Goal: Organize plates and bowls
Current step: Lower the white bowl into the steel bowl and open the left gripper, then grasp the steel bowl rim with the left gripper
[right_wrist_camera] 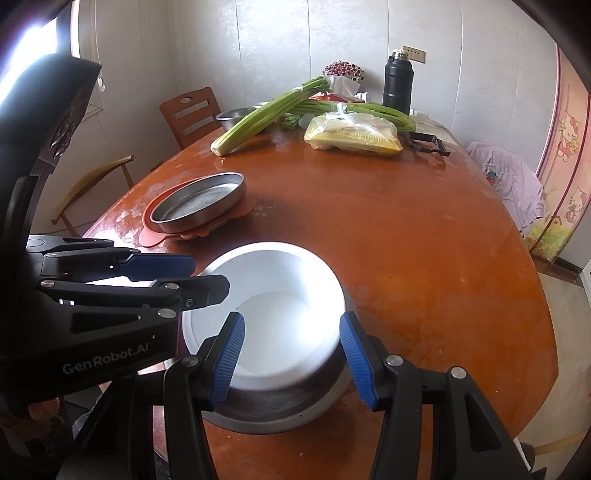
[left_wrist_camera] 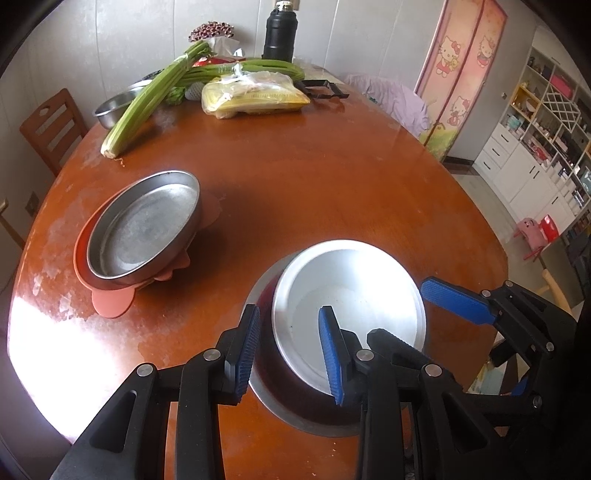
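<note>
A white-lit metal bowl [left_wrist_camera: 351, 295] [right_wrist_camera: 273, 295] sits tilted inside a larger steel bowl [left_wrist_camera: 273, 398] [right_wrist_camera: 280, 410] near the table's front edge. My left gripper [left_wrist_camera: 291, 354] is open, its jaws straddling the inner bowl's near-left rim without closing on it. My right gripper [right_wrist_camera: 291, 358] is open too, its jaws around the inner bowl's near side; it shows in the left wrist view [left_wrist_camera: 461, 299] at the right. A steel plate [left_wrist_camera: 144, 229] [right_wrist_camera: 203, 199] rests on an orange plate [left_wrist_camera: 110, 299] [right_wrist_camera: 155, 232] to the left.
The round wooden table [left_wrist_camera: 332, 177] [right_wrist_camera: 424, 240] carries celery [left_wrist_camera: 147, 99] [right_wrist_camera: 258, 114], a yellow bag [left_wrist_camera: 255, 96] [right_wrist_camera: 354, 136], a steel basin [left_wrist_camera: 110, 105] [right_wrist_camera: 232, 112] and a black flask [left_wrist_camera: 279, 33] [right_wrist_camera: 398, 81] at the back. Wooden chairs [left_wrist_camera: 51, 129] [right_wrist_camera: 188, 110] stand left.
</note>
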Demonstrator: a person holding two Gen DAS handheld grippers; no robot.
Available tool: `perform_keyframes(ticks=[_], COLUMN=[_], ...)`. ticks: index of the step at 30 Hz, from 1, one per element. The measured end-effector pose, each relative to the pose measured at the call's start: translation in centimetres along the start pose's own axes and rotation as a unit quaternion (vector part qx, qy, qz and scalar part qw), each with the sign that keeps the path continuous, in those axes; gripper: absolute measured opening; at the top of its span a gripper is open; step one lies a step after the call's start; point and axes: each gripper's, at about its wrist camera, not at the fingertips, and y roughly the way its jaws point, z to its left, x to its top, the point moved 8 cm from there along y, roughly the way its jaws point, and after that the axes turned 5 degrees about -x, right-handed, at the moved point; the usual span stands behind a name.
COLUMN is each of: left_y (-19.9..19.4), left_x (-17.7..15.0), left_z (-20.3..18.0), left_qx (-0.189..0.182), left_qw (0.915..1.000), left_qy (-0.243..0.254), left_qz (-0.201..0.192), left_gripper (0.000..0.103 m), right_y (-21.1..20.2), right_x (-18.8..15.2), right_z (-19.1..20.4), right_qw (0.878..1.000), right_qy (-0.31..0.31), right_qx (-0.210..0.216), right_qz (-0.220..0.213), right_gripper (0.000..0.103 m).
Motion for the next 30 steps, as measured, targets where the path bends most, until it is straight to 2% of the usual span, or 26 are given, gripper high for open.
perform_keyframes(ticks=[9, 14, 18, 30], left_y=[-1.2, -1.6, -1.4, 0.5], left_x=[0.3, 0.5, 0.2, -0.2], left_z=[0.7, 1.3, 1.7, 1.7], left_qx=[0.005, 0.011, 0.011, -0.011], left_qw=[0.9999, 0.9996, 0.9997, 0.9995], left_qy=[-0.005, -0.014, -0.019, -0.028], left_qz=[-0.015, -0.024, -0.015, 0.01], left_gripper=[0.034, 0.034, 0.041, 0.041], right_y=[-0.8, -1.3, -1.3, -0.1], right_x=[0.6, 1.1, 1.3, 0.6], right_z=[-0.5, -1.8, -2.8, -3.6], right_qw=[1.0, 0.999, 0.999, 0.998], right_qy=[0.007, 0.022, 0.037, 0.048], right_qx=[-0.001, -0.016, -0.024, -0.028], right_qz=[-0.012, -0.021, -0.024, -0.007], right_gripper=[0.054, 0.057, 0.06, 0.061])
